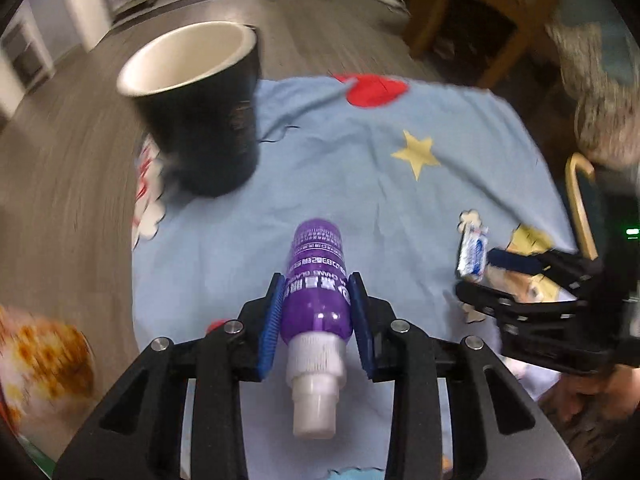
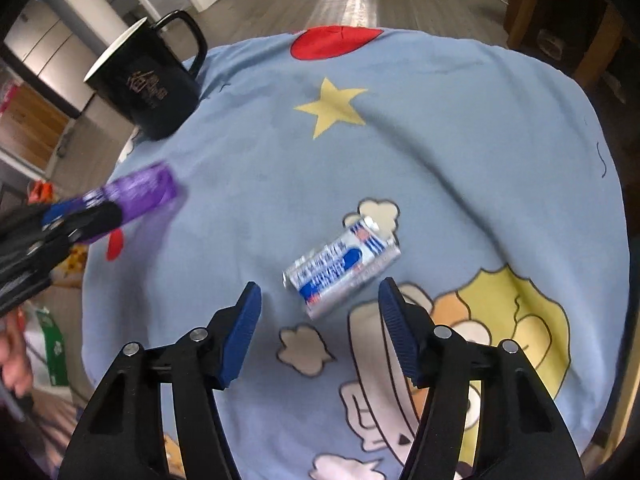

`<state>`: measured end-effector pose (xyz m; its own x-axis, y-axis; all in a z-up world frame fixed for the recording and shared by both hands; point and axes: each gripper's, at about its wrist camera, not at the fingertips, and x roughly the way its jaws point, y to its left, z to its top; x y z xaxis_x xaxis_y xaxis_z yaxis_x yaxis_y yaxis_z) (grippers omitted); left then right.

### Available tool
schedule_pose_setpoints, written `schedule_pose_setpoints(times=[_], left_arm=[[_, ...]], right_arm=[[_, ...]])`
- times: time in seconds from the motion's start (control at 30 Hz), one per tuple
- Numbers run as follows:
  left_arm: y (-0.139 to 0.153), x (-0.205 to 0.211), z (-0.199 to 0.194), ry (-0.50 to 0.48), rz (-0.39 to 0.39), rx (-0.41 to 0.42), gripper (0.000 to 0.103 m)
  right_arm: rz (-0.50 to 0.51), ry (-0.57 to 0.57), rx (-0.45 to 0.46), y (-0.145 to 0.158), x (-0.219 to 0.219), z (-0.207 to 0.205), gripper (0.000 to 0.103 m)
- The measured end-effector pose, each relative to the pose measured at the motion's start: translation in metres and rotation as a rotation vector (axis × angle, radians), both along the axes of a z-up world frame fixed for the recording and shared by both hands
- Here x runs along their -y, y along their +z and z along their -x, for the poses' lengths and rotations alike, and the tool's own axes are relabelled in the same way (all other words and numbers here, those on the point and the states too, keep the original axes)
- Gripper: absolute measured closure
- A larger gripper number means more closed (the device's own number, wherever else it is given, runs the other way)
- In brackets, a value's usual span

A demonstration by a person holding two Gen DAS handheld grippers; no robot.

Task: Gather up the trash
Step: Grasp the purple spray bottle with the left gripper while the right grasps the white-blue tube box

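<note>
My left gripper is shut on a purple bottle with a white cap, held above the blue cartoon cloth; it also shows at the left of the right wrist view. My right gripper is open, just short of a silver and blue wrapper that lies on the cloth. In the left wrist view the wrapper sits at the tips of the right gripper.
A black mug with a white inside stands at the cloth's far left edge. Wooden furniture stands beyond the table on the right. A patterned object lies at the lower left, off the cloth.
</note>
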<state>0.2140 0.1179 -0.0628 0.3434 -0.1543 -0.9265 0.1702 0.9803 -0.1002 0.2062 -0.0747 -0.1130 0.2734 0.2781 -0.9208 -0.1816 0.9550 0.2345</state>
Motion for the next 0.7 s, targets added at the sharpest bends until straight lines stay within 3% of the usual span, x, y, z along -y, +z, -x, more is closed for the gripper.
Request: schedule_pose_setpoints(times=[0.07,0.13,0.3,0.47,0.7], left_arm=[[0.004,-0.001,0.005,0.019,0.025,0.009,0.071],[0.004,0.003,0.009,0.01,0.023,0.017,0.071],[-0.002,0.016,0.008,-0.019,0.014,0.009,0.071],[-0.005,0.024,0.006,-0.035,0.017,0.022,0.071],[-0.008,0.025,0.004,-0.035,0.028,0.024,0.071]], right_arm=[[0.029,0.007,0.012,0.0,-0.008,-0.004,0.041],[0.093,0.038,0.042,-0.001,-0.018,-0.005,0.054],[0.166,0.128,0.095,-0.002,-0.029,0.0,0.071],[0.169,0.171,0.133,0.008,-0.016,0.017,0.071],[0.116,0.147,0.186,0.043,0.03,0.038,0.071]])
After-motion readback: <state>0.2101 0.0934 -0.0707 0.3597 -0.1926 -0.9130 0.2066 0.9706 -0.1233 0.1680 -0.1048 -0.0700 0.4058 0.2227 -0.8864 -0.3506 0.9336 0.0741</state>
